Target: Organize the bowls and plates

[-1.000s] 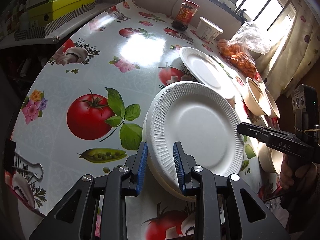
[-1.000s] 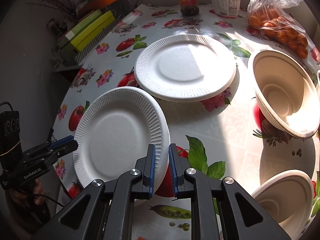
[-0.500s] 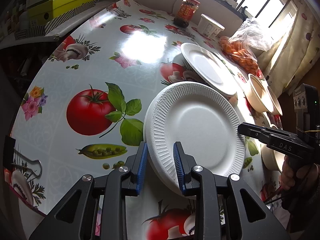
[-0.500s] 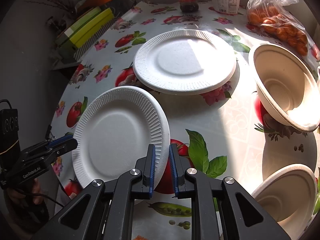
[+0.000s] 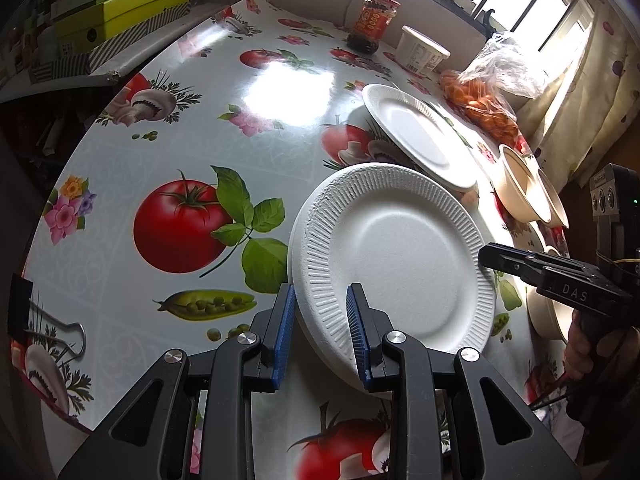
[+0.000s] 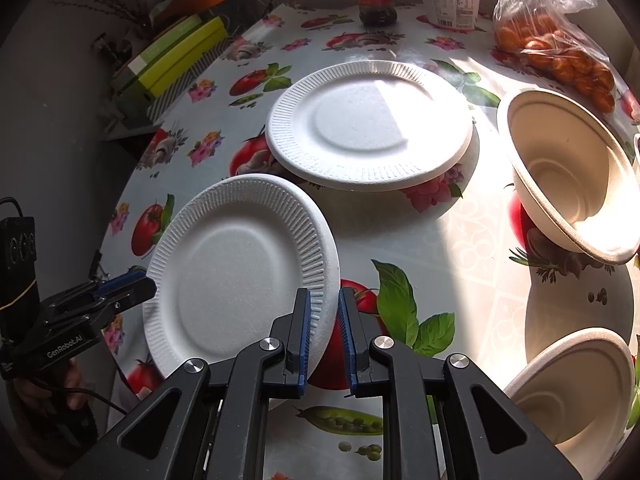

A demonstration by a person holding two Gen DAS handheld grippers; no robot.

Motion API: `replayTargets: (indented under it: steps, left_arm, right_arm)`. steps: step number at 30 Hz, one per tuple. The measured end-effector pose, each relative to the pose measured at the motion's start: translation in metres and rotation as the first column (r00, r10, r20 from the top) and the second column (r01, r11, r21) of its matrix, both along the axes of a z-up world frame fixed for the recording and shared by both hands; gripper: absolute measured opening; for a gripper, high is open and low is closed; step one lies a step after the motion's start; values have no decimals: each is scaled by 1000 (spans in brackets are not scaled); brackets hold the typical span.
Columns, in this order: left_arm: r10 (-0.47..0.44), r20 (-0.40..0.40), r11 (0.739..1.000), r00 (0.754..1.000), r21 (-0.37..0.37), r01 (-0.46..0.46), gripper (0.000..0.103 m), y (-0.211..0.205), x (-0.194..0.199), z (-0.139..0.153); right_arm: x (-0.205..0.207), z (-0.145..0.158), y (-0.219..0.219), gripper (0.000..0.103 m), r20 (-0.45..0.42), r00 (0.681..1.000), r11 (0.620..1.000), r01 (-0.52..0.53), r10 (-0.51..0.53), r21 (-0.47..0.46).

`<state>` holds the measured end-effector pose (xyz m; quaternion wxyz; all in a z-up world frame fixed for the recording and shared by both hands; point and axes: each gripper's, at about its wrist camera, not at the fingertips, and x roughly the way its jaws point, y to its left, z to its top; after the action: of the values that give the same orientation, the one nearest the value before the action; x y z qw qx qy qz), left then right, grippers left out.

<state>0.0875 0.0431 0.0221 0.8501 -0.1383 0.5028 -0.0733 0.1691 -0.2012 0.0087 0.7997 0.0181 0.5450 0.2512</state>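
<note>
- The table [image 6: 452,240], under its fruit-print cloth, carries a second white plate [image 6: 370,124] farther back and tan bowls [image 6: 572,176] to the right.
- The near white foam plate [image 6: 236,268] tilts above the cloth, held at opposite rim edges.
- My right gripper [image 6: 323,334] pinches its right rim.
- My left gripper [image 5: 320,332] clamps its left rim.
</note>
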Motion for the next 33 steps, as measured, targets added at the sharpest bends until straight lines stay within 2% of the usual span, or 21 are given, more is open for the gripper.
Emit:
replayTargets:
  steps: [14, 20, 22, 25, 33]
  left_arm:
    - [-8, -2, 1000, 1000, -1, 8, 28, 1, 3, -1]
    - [-5, -1, 1000, 1000, -2, 5, 29, 1, 3, 0]
    - [-5, 2, 1000, 1000, -5, 5, 30, 2, 3, 1]
    - [-3, 14, 1000, 1000, -7, 3, 41, 3, 3, 5]
    - [-2, 47, 1000, 999, 4, 2, 41, 2, 11, 24]
  right_arm:
    - [1, 0, 1, 19, 0, 1000, 1000, 5, -5, 2]
    - [2, 3, 0, 29, 8, 1000, 1000, 14, -15, 12]
    - [1, 5, -1, 31, 14, 1000, 1000, 16, -16, 14]
    - [1, 9, -4, 38, 21, 1000, 1000, 22, -22, 20]
    - [4, 28, -12, 38, 60, 998, 999, 31, -33, 35]
